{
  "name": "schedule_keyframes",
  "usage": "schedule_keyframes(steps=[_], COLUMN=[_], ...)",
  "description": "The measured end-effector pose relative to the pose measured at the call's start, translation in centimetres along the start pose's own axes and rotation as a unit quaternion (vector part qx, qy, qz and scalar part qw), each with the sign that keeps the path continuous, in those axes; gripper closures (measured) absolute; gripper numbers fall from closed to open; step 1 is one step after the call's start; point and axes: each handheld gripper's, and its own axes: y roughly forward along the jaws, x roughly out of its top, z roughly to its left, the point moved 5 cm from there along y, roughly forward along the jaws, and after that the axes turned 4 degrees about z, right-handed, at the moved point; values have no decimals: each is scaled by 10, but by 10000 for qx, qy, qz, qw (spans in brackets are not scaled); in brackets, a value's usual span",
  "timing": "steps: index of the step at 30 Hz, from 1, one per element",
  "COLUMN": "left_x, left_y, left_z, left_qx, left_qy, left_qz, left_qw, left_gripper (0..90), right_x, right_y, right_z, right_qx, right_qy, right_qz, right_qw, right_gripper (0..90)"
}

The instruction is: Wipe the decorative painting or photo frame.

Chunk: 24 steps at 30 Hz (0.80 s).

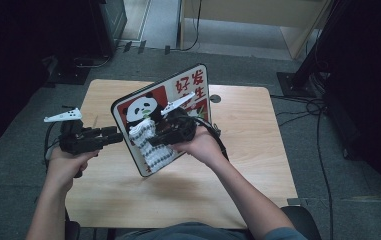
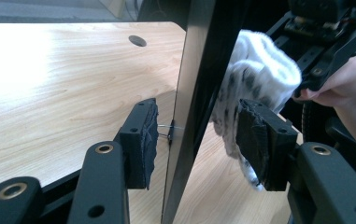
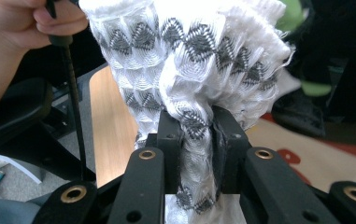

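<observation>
Wiping a picture board with a cloth. The board (image 1: 170, 102), printed with a panda and red characters, stands tilted on its lower edge on the table (image 1: 248, 150), printed face toward the person. The right gripper (image 1: 150, 140) has its 2 jaws clamped on a bunched white cloth (image 1: 150, 142) with a grey zigzag pattern, and the cloth lies against the printed face below the panda. In the right gripper view the cloth (image 3: 194, 70) fans out above the closed jaws. The left gripper (image 1: 120, 136) sits at the board's left edge; in its own view the board (image 2: 199, 93) passes edge-on between the 2 pads (image 2: 148, 135), which stand apart and do not press on it. No earlier grip can be judged here. To wipe well, the left jaws probably need to close on the edge first, since an unheld board may tip or slide under the cloth's pressure. Strokes should keep the cloth flat to the face.
</observation>
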Motion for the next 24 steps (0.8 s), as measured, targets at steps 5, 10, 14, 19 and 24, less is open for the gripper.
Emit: schedule_keyframes(steps=[5,10,14,19,24], left_x=[-1,0,0,5,8], left_y=[-7,-8,-3,1,8], left_z=[4,13,20,24,29], left_qx=[-120,-31,32,-18,27], left_qy=[-7,-21,14,-6,40], left_qz=[11,3,26,-53,1], left_qw=[9999,10000,10000,10000,10000], left_gripper=[554,591,574,576,555], right_x=[15,30,39,50,60], right_y=[-7,-14,-18,-24,-30], right_z=[5,10,14,18,24], right_qx=[-48,-94,-126,-197,-248], right_qy=[-96,-202,-242,-323,-434], right_qz=[-54,-134,-165,-199,-324], right_qw=[9999,9997,9995,9991,9982], right_gripper=[764,762,761,762,767])
